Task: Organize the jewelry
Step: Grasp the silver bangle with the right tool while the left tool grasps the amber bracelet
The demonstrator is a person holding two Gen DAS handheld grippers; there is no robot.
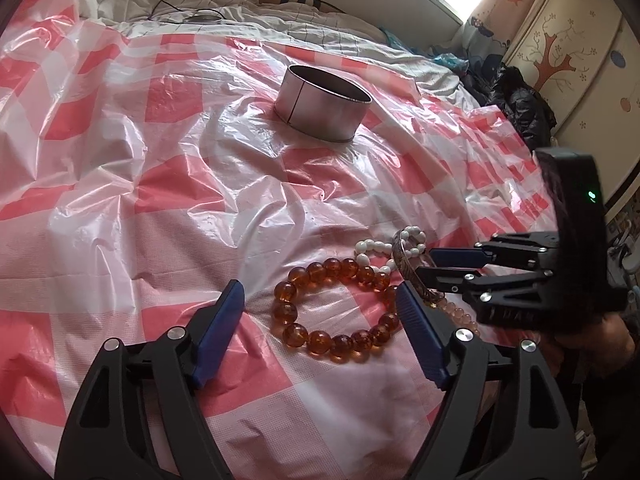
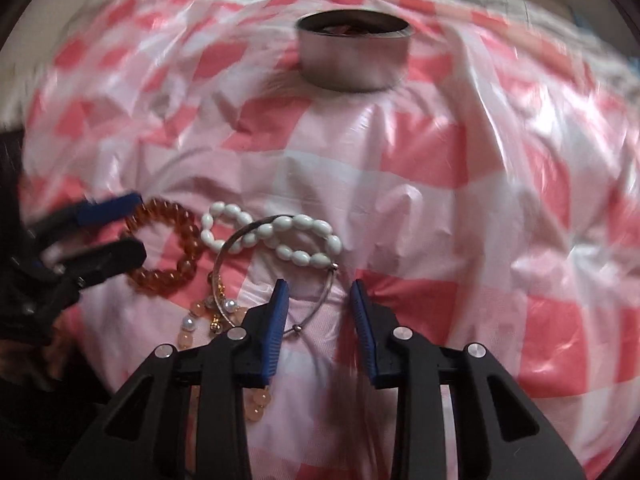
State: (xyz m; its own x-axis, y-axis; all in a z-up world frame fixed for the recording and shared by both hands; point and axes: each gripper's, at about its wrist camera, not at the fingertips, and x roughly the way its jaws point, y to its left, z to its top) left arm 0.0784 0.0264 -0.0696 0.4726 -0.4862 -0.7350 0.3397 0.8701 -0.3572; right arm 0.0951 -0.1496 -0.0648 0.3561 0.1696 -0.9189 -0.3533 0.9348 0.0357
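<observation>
On the left of the left wrist view, the left gripper (image 1: 320, 300) stands wide open and holds nothing, its blue pads straddling the near side of a round bracelet of large amber glass-like beads (image 1: 334, 310) that lies flat on the pink-and-white checked plastic sheet (image 1: 160, 184) spread over the bed. Just right of it and partly overlapping lies a strand of white oval beads (image 2: 280, 236), with a thin silver metal bangle (image 2: 276, 276) tilted across it and a small string of pale peach beads (image 2: 208, 320) beside that. Farther right, the right gripper (image 2: 318, 292) is partly open, empty as far as I can tell, its jaws set on either side of the bangle's near arc; that view is blurred. The round grey metal tin (image 1: 322, 106), open on top, sits well apart, straight ahead of both grippers. The right gripper looks nearer the bangle, whose ring lies forward and left of its tips, so closing there seems the next call.
</observation>
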